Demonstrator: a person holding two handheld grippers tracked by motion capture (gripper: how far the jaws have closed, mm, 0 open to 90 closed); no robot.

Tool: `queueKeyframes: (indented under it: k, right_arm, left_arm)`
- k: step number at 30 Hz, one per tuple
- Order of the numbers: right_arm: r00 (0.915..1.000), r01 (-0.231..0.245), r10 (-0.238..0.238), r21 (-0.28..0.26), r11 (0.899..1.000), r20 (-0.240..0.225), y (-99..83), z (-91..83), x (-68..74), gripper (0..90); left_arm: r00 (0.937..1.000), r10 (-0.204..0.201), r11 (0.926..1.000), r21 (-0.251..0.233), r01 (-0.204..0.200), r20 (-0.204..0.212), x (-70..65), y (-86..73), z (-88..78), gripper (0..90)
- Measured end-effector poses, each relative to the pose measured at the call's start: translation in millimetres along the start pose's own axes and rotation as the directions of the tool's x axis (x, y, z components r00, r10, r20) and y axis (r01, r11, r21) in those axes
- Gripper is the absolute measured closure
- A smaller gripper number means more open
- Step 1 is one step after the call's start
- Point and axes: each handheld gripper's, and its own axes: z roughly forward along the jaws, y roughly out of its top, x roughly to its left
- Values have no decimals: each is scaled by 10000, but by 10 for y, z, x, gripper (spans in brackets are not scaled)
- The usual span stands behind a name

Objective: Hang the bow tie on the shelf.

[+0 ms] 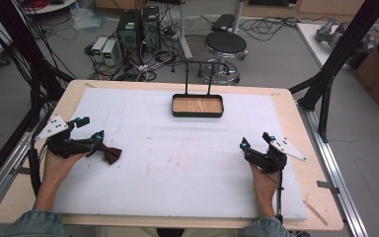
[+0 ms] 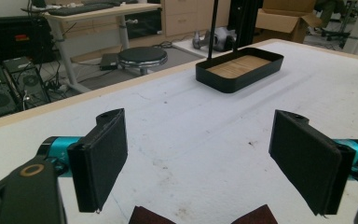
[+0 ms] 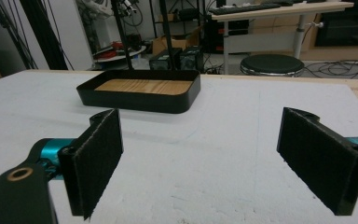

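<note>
Grippers both released, jaws wide: left gripper [image 1: 93,139] at table's 9 o'clock, right gripper [image 1: 256,141] at 3. Dark red bow tie [image 1: 110,153] lies just beside left jaws. I judge grasp pending; tray [image 1: 198,114] at 12, likely destination.

A white foam sheet [image 1: 177,163], marked with faint brownish smudges, is laid over a pale wood table [image 1: 296,128]. The tray [image 1: 197,105] is seen with black walls and a light wood-grain floor. A dark maroon bow tie [image 1: 110,153] is seen on the white sheet. The left gripper [image 1: 93,129] and right gripper [image 1: 255,140] are black with teal fittings, each topped by a grey plate dotted with small dark holes. Blue denim sleeves [image 1: 34,223] are worn.
</note>
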Motion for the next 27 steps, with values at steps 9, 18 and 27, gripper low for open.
queueKeyframes:
  k: [9, 18, 27]
  right_arm:
    - [10000, 68, -68, 39, 10000, -21, -1, 3, 12, 134]
    - [10000, 56, -55, 52, 10000, -27, -2, 6, 9, 134]
    - [10000, -50, 51, 108, 9999, -66, -3, 8, 8, 134]
  left_arm:
    - [10000, -1, 9998, -179, 0, -74, 20, 17, -33, 197]
    - [9998, 137, 9998, -158, -139, -131, 23, 21, -72, 202]
    - [9996, 255, 9996, -107, -257, -153, 38, 28, -92, 205]
